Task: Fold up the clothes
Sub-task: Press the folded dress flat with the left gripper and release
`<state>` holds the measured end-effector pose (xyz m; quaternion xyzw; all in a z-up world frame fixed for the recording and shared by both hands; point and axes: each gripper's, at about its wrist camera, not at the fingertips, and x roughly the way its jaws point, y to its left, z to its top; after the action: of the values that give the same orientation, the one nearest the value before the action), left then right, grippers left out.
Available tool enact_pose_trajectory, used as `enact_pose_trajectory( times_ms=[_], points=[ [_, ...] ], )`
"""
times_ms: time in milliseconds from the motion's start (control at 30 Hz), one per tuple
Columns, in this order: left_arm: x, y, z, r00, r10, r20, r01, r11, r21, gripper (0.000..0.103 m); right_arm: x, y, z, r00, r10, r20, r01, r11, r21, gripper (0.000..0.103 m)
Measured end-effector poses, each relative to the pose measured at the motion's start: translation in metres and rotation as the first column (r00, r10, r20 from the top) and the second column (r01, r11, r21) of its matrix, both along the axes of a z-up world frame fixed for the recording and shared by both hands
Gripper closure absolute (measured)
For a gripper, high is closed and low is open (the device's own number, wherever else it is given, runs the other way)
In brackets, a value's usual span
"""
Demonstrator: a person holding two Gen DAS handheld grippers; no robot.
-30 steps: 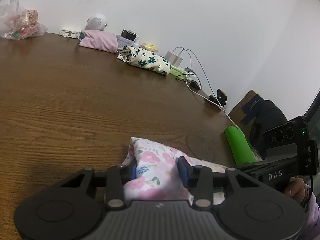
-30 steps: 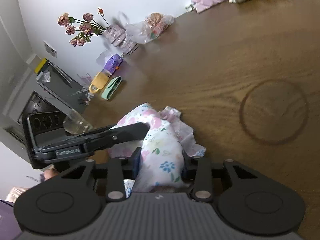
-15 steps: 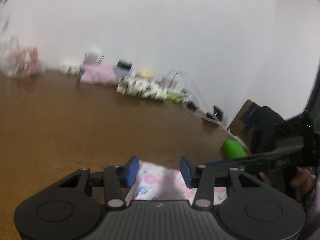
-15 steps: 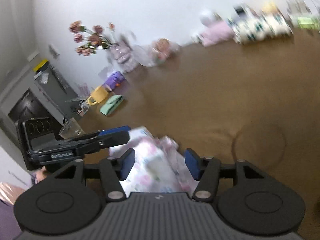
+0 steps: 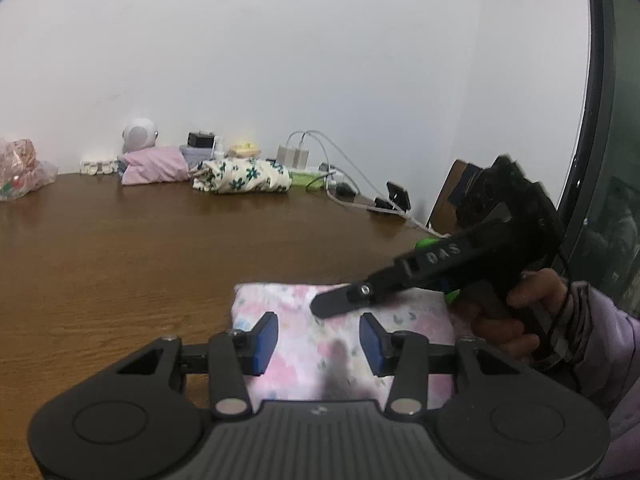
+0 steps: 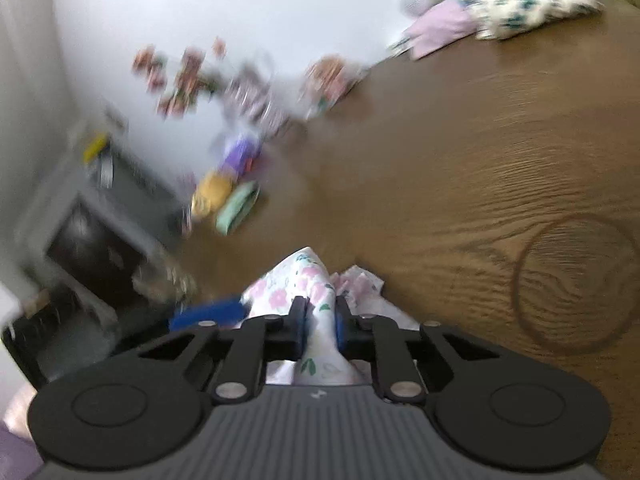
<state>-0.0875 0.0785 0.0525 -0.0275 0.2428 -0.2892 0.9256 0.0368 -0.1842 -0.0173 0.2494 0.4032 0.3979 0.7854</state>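
floral garment on desk, right gripper pinching

the pink floral garment point(image 5: 340, 344) lies bunched on the wooden desk point(image 5: 120, 264), near its front edge. left gripper point(image 5: 318, 338): fingers spread apart above the garment, gripping nothing. right gripper point(image 6: 318, 322): fingers clenched on a raised fold of the garment point(image 6: 308, 280). right-wrist view is blurred. farther back on the desk, by the wall, lies a white garment with dark flowers point(image 5: 244, 176).

The left wrist camera sat low and close behind the left gripper point(image 5: 318, 338), looking across the wooden table point(image 5: 120, 264) toward the white wall. The right wrist camera looked down past the right gripper point(image 6: 320, 322), tilted and blurry. Both views showed the floral cloth point(image 5: 344, 344) and the table.
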Motion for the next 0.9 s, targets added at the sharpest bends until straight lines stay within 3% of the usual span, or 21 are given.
enact_pose_trajectory(
  times_ms=[100, 200, 233, 267, 333, 433, 500, 633, 733, 833, 900],
  points=[
    [0.011, -0.015, -0.007, 1.000, 0.005, -0.003, -0.005, 0.999, 0.036, 0.059, 0.004, -0.011, -0.013, 0.997, -0.061, -0.055, 0.061, 0.998, -0.009, 0.090],
    [0.028, -0.030, -0.022, 0.999, 0.033, -0.027, -0.031, 0.995, 0.091, 0.061, 0.000, -0.009, -0.014, 0.997, -0.076, -0.034, 0.074, 0.996, -0.044, 0.087],
    [0.032, -0.034, -0.025, 0.999, 0.042, -0.035, -0.038, 0.993, 0.115, 0.061, -0.001, -0.007, -0.012, 0.996, -0.085, -0.014, 0.083, 0.994, -0.075, 0.081],
    [0.035, -0.038, -0.029, 0.998, 0.049, -0.040, -0.043, 0.989, 0.138, 0.061, -0.004, -0.006, -0.008, 0.995, -0.097, 0.010, 0.098, 0.989, -0.108, 0.073],
    [0.038, -0.044, -0.032, 0.997, 0.066, -0.046, -0.057, 0.984, 0.170, 0.061, -0.013, -0.008, 0.002, 0.989, -0.128, 0.075, 0.139, 0.976, -0.167, 0.070],
    [0.038, -0.052, -0.034, 0.993, 0.109, -0.054, -0.096, 0.975, 0.200, 0.061, -0.040, -0.021, 0.030, 0.954, -0.173, 0.245, 0.227, 0.951, -0.210, 0.071],
    [0.034, -0.058, -0.034, 0.988, 0.143, -0.051, -0.128, 0.965, 0.227, 0.061, -0.062, -0.028, 0.048, 0.939, -0.144, 0.313, 0.215, 0.954, -0.206, 0.074],
    [0.025, -0.069, -0.030, 0.975, 0.209, -0.077, -0.182, 0.948, 0.260, 0.061, -0.084, -0.017, 0.040, 0.965, -0.047, 0.260, 0.114, 0.961, -0.250, 0.081],
    [0.014, -0.074, -0.027, 0.964, 0.248, -0.097, -0.213, 0.935, 0.283, 0.062, -0.076, -0.013, 0.018, 0.977, -0.076, 0.200, 0.131, 0.951, -0.278, 0.091],
    [0.013, -0.071, -0.013, 0.976, 0.203, -0.077, -0.179, 0.953, 0.244, 0.062, -0.061, -0.022, 0.008, 0.984, -0.111, 0.143, 0.138, 0.970, -0.199, 0.091],
    [0.013, -0.068, -0.004, 0.984, 0.167, -0.061, -0.151, 0.965, 0.214, 0.061, -0.059, -0.022, 0.008, 0.980, -0.103, 0.168, 0.138, 0.968, -0.211, 0.090]
  ],
)
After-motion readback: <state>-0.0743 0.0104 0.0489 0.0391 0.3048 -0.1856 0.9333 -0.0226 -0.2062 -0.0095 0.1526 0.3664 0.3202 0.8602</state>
